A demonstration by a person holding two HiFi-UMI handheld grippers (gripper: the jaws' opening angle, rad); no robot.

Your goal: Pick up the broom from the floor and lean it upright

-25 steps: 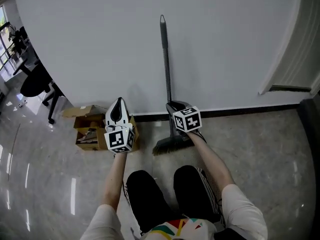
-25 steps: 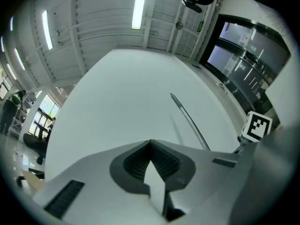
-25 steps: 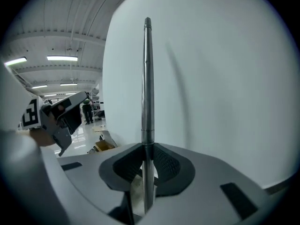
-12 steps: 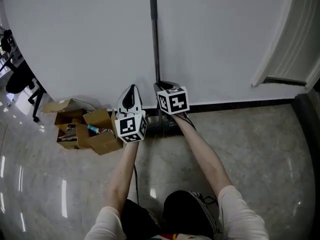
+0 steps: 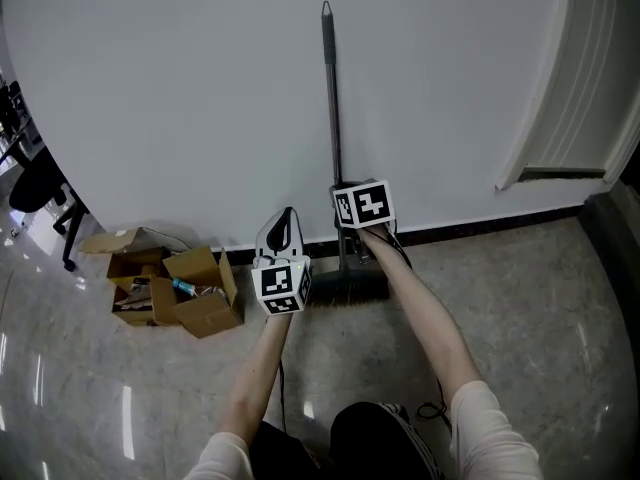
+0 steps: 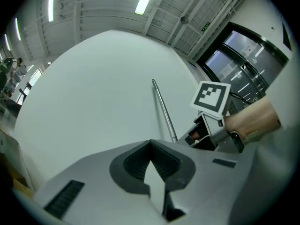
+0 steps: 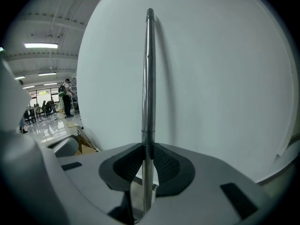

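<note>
BROOM UP: A broom (image 5: 331, 118) stands upright against the white wall (image 5: 170, 88), its bristles (image 5: 350, 288) on the polished floor (image 5: 540, 298) at the far edge. The right gripper (image 7: 148, 154) is clamped on the metal handle low down, just above the head. The left gripper (image 6: 151, 144) hangs to the near left of the broom, clear of it — jaws closed together on nothing. Each gripper carries a cube (image 5: 363, 205) printed with black-and-white square markers. Farther left, open cardboard boxes (image 5: 195, 293) sit on the floor by the wall.
</note>
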